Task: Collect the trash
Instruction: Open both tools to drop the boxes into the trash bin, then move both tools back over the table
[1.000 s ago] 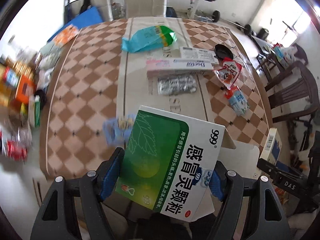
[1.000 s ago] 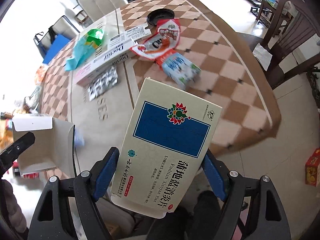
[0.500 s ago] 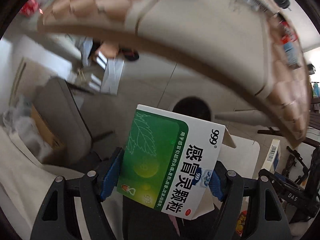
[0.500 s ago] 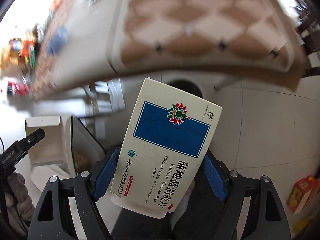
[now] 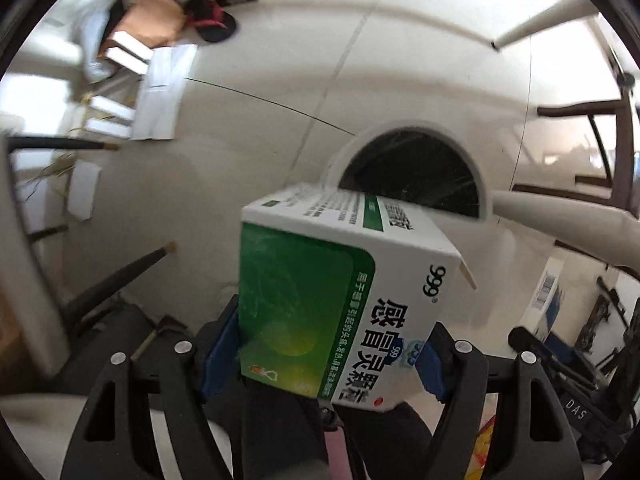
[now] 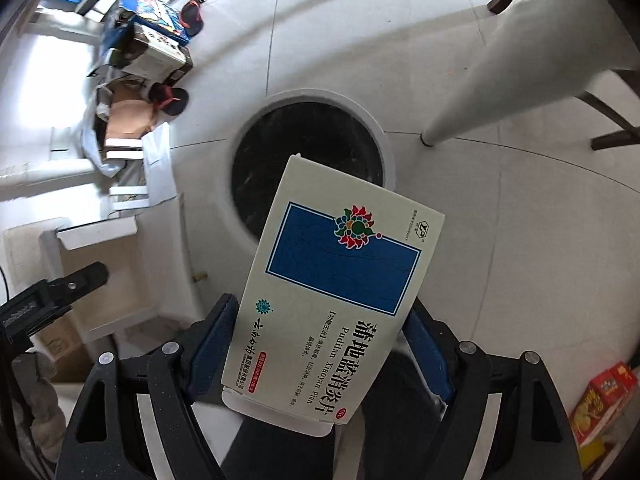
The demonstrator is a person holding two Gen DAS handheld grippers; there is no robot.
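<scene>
My left gripper (image 5: 320, 344) is shut on a green and white medicine box (image 5: 340, 304) and holds it above the floor, just in front of a round white trash bin (image 5: 412, 172) with a black liner. My right gripper (image 6: 320, 332) is shut on a cream medicine box with a blue panel (image 6: 336, 288), held tilted over the near rim of the same bin (image 6: 308, 160). The bin's dark inside shows in both views; each box hides its near part.
White table legs (image 6: 520, 60) rise right of the bin. Dark chair legs (image 5: 580, 152) stand at the right. Cardboard, papers and a red-black slipper (image 6: 168, 98) lie on the floor at the left. An open white box (image 6: 100, 272) sits near left.
Both grippers swung down from the tabletop to face the floor. The bin has grown larger and closer in both views. Both boxes stay gripped.
</scene>
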